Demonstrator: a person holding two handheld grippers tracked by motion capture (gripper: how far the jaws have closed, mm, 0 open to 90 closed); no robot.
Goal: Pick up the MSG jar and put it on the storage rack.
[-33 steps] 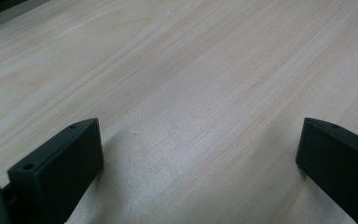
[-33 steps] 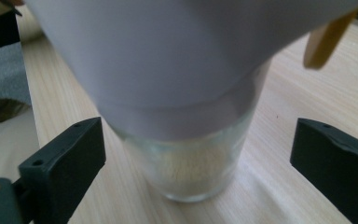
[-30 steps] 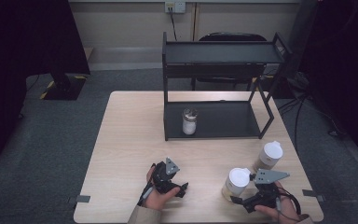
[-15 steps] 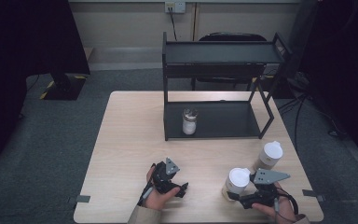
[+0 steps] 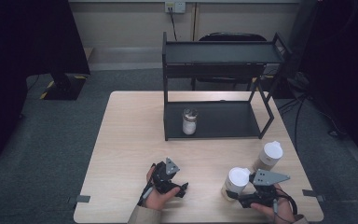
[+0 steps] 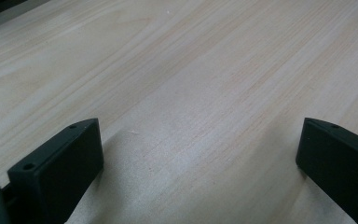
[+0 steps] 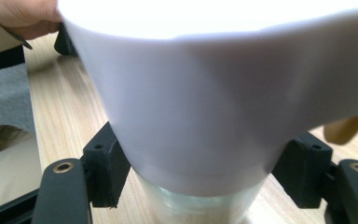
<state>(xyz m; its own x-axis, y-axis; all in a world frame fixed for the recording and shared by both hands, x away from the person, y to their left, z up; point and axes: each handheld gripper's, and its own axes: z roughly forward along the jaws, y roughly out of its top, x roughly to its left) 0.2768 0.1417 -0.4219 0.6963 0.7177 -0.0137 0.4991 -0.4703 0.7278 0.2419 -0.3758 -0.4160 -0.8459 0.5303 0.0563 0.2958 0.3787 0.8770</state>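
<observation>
High view: right gripper (image 5: 239, 195) at the table's (image 5: 130, 140) near right edge, its jaws just closed on a white-capped bottle (image 5: 235, 183); left gripper (image 5: 179, 189) rests nearby. Left gripper view: jaws wide apart over bare wood. Right gripper view: bottle (image 7: 205, 116) upright between both fingers (image 7: 105, 163), clamped below the cap.

Light wood table (image 5: 121, 140) on dark grey carpet (image 5: 51, 154), lit from above, w/ dim, shadowy edges on both sides. A black two-tier metal shelf (image 5: 219, 53) stands at the table's far side, a dark chair (image 5: 233, 37) behind it. Beige wall (image 5: 121, 21) at back w/ a power outlet (image 5: 175, 6) & a cord hanging down; a black stand base (image 5: 63, 86) sits on the floor at left.
</observation>
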